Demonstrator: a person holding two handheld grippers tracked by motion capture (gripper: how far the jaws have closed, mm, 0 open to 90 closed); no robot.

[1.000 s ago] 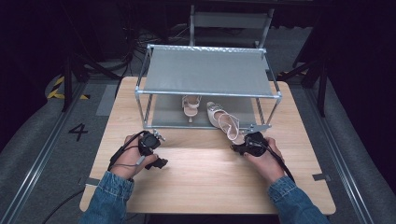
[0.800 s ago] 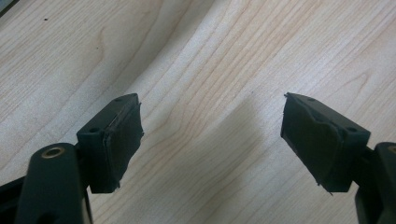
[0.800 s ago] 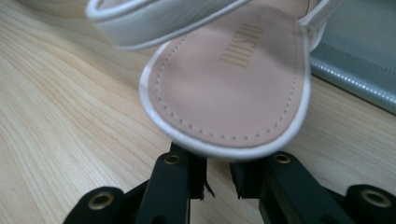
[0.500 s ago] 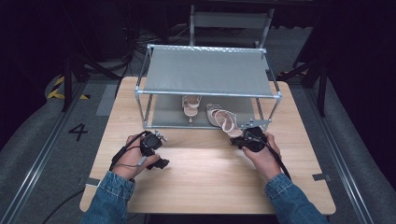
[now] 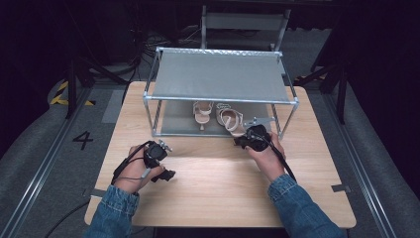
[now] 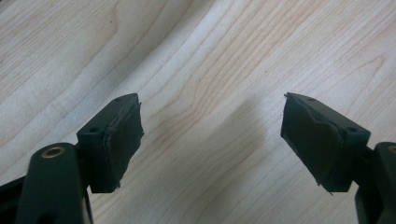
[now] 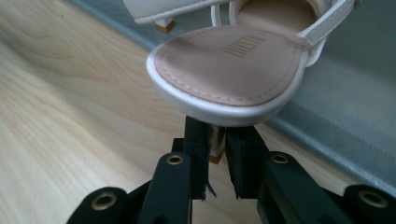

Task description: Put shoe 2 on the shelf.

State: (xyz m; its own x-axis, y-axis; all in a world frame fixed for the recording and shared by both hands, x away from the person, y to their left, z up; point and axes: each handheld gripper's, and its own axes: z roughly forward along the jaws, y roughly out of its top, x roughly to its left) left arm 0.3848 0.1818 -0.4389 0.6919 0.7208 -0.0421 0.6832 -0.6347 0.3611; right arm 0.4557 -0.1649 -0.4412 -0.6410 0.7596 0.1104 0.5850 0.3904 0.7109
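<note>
two sandals (image 5: 219, 115) on rack's lower shelf (image 5: 173, 121)

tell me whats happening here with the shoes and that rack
A person at a wooden table works with a gripper in each hand. The right gripper has just closed its jaws on the heel of a white sandal, at the front edge of the metal rack's lower shelf. A second sandal sits on that shelf beside it. The left gripper rests open over bare table, holding nothing.

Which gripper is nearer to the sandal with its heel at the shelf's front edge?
Right. The right gripper grips the heel of that sandal. The left gripper rests apart on the table, open.
</note>
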